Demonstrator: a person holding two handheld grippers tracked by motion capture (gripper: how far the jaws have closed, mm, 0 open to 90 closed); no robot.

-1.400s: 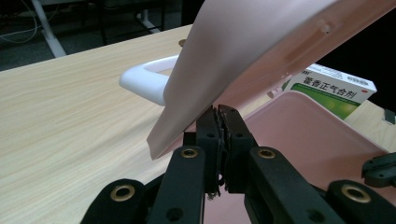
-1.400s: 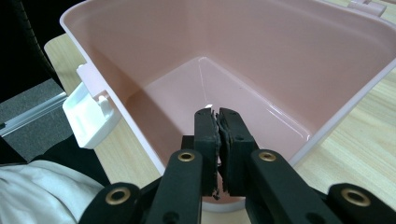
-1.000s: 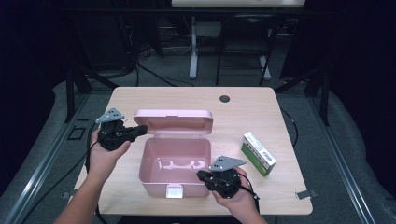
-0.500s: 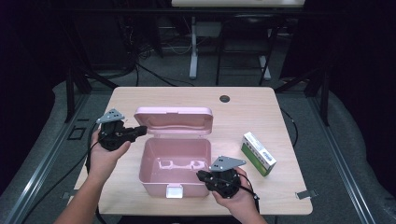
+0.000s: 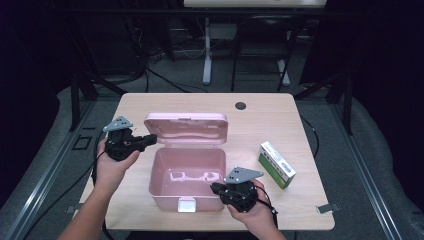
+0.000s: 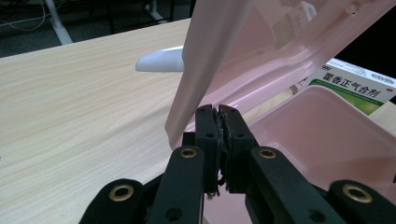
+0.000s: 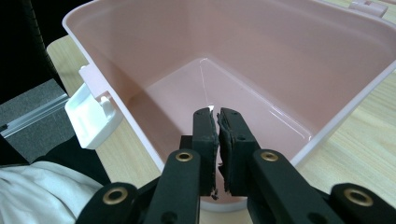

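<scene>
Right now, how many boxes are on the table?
2: a pink box with its lid open at the table's middle, and a green-and-white medicine box lying to its right. More could be hidden behind the raised lid.

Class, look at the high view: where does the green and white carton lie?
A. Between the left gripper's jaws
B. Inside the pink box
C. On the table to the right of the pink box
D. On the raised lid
C: the green and white carton lies on the table, right of the open pink box, apart from it.

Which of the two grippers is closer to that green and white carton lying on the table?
Right. The right gripper sits at the pink box's front right corner, near the green and white carton; the left gripper is beyond the box, by its raised lid.
</scene>
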